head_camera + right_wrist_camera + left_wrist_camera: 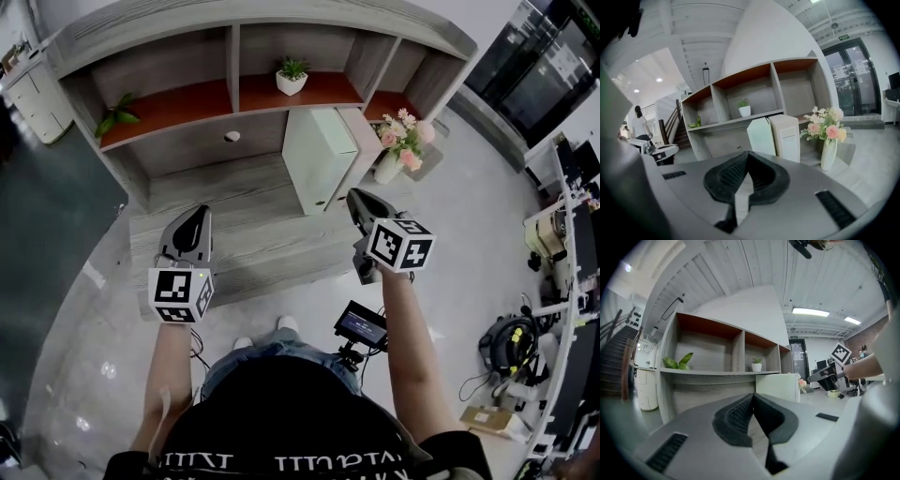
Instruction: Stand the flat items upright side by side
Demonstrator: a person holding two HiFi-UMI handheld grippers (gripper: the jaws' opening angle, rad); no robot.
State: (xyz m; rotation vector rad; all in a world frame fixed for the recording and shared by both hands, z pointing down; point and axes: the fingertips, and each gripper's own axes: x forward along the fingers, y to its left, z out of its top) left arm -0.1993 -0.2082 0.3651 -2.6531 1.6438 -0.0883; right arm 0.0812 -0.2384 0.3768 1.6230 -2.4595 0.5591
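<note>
Your black shirt (281, 417) with its white lettering fills the bottom of the head view, and both your forearms reach out from it towards a grey shelf unit (187, 42). Your left gripper (198, 212) points level at the unit's low wooden ledge (234, 234). Its claw is pressed together at the tips, and nothing sits between the dark ribbed pads. Your right gripper (354, 196) points towards the flat items, and its claw is also pressed together and empty. The two flat items stand upright on the ledge just ahead of it, a pale green one (319, 159) on the left and an off-white one (361, 141) on the right, touching side by side. Just to their right stands a white vase of pink flowers (401, 145). A small potted plant (292, 77) sits on the red-brown shelf above them, and green leaves (114, 117) lie in the left compartment. A small screen (361, 325) hangs below your right wrist, near your knees.
</note>
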